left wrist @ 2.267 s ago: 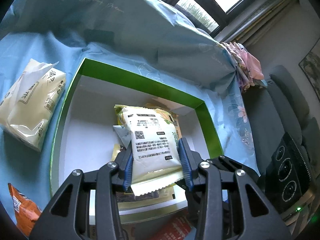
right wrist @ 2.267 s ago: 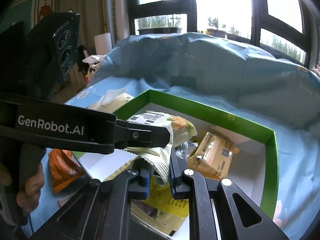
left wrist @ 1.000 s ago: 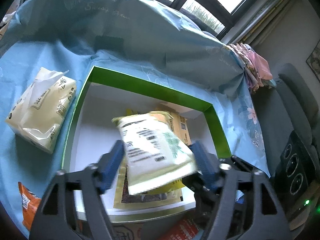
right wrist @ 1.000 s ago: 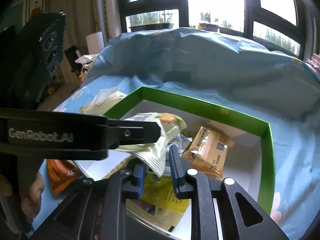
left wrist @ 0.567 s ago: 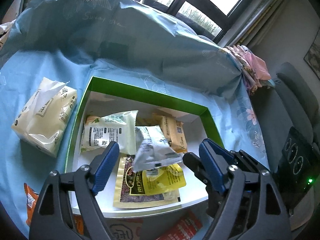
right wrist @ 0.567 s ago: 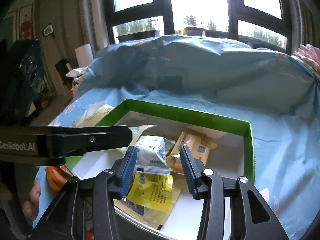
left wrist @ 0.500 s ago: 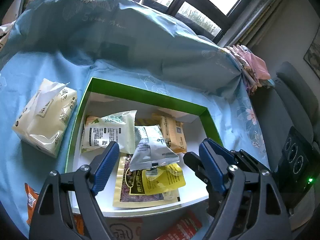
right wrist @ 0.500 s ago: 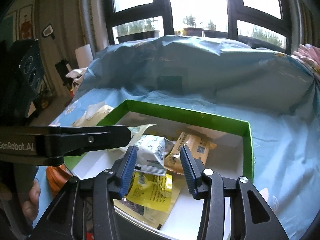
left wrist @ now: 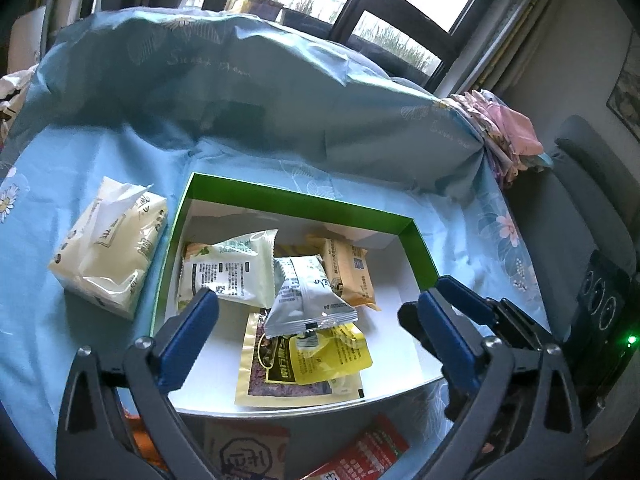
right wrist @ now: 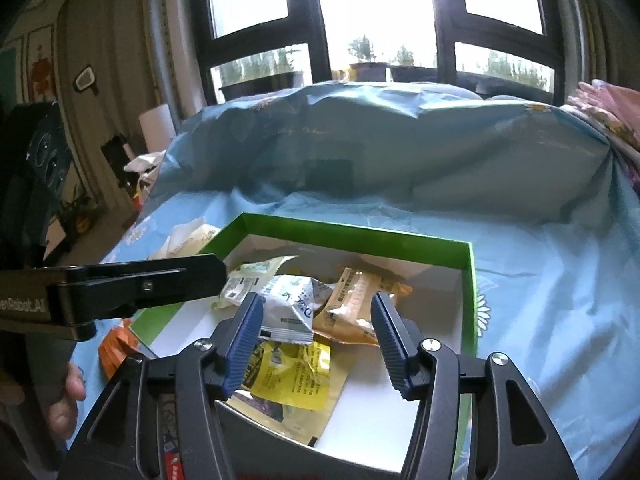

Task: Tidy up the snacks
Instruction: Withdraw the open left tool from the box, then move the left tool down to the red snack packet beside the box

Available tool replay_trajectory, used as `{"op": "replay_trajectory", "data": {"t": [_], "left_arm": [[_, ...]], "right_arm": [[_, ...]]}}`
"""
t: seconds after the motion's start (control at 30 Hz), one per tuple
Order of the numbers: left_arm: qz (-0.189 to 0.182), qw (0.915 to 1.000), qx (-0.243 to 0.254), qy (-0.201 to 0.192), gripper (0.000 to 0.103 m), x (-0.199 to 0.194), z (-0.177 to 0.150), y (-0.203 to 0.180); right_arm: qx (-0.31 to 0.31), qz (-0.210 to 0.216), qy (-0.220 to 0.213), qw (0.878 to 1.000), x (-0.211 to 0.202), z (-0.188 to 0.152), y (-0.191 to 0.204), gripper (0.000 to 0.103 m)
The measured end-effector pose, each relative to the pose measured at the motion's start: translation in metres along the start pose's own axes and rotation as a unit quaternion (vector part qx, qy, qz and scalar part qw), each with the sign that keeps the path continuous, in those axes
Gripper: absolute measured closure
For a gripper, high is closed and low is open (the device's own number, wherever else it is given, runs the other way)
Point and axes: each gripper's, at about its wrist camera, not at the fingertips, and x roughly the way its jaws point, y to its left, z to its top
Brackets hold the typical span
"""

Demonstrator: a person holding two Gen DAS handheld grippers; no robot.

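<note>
Both claws over green box (left wrist: 420, 248) opening w/ nothing gripped: left claw (left wrist: 316, 320) wide, right claw (right wrist: 316, 336) above silver packet (right wrist: 290, 304), tissue pack (left wrist: 110, 246) at box's 9 o'clock.

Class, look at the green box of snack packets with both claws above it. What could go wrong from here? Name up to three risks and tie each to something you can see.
1. The silver packet lies tilted across other packets, so it may slide or snag a later grasp.
2. The left claw and right claw, both opening and holding nothing, hover close together and could collide.
3. The red packet lies outside the green box, at the frame's bottom edge, and could be overlooked.
</note>
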Motion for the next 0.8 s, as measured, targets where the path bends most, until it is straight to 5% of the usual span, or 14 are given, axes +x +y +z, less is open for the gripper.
{"op": "replay_trajectory", "data": {"t": [0.8], "left_arm": [[0.009,0.9999,0.014,0.000,0.000,-0.027,-0.027,-0.007]], "right_arm": [[0.040,-0.027,-0.010,0.999,-0.045,-0.016,-0.019,0.023]]}}
